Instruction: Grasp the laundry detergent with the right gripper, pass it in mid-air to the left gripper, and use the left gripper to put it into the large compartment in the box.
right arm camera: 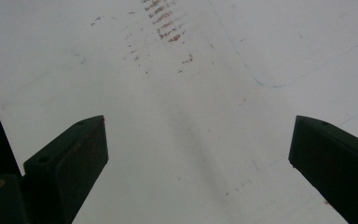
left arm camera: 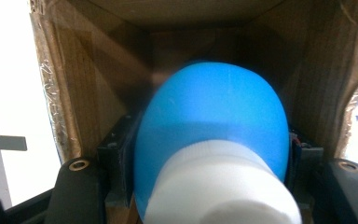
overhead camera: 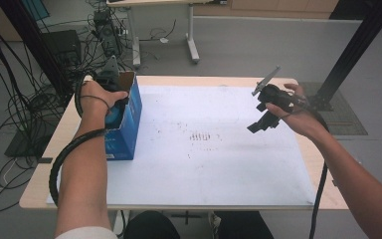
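So the table (overhead camera: 204, 169) with its white sheet is sitting under everything in the high view, and the right gripper view is looking at just a patch of that sheet with some brownish scuff marks ahead of the jaws. The box (overhead camera: 127, 117), blue outside and brown cardboard inside, is standing at the left side, and the left gripper (overhead camera: 110, 94) is poking into its open top.

The left gripper view is giving what the high view can't: the jaws are reaching into the box with a blue bottle (left arm camera: 212, 130) clamped between them, white cap (left arm camera: 223, 186) pointing back at the camera. They're squeezing it from both sides, so they're holding the bottle inside the box, cardboard walls all around.

The right gripper (overhead camera: 266, 113) is hanging over the sheet, well apart from the box. Its jaws are standing wide with nothing between them, just bare sheet.

The bottle's far end is hidden behind its own bulge, and it's blurry up close. From above, only a sliver of blue is peeking out under the left hand (overhead camera: 98, 97).
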The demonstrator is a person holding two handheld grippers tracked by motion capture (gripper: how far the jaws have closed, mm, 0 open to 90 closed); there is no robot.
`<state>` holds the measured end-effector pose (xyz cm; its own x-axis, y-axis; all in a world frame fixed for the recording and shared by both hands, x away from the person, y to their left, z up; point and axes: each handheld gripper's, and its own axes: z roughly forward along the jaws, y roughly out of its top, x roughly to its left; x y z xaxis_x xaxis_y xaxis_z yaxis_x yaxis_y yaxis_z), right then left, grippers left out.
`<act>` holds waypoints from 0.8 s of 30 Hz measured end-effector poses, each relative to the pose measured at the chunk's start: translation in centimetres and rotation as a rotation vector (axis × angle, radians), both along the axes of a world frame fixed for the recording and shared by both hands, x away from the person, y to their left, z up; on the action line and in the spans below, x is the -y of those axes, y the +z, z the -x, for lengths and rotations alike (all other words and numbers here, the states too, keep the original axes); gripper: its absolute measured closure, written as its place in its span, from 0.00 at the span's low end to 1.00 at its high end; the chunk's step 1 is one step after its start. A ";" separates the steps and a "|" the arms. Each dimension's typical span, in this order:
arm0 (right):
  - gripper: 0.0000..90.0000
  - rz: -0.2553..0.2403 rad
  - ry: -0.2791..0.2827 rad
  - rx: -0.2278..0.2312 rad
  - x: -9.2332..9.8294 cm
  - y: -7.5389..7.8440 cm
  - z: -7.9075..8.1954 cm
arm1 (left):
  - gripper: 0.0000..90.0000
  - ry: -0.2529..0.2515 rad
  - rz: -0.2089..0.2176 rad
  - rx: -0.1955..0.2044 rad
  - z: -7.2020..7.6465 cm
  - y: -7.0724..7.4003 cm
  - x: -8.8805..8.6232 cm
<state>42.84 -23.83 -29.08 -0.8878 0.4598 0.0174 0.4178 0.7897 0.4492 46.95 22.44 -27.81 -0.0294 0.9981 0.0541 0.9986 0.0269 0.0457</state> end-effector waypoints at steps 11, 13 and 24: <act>0.05 0.000 -0.001 0.002 0.1 0.1 0.0 | 0.40 0.004 0.000 0.000 -0.1 0.0 0.0; 0.05 0.001 -0.001 0.004 0.2 0.1 0.0 | 0.40 0.003 0.000 0.000 -0.1 0.0 0.0; 0.05 0.000 -0.007 0.005 0.3 0.2 0.0 | 0.40 0.005 -0.001 0.004 -0.1 -0.1 0.0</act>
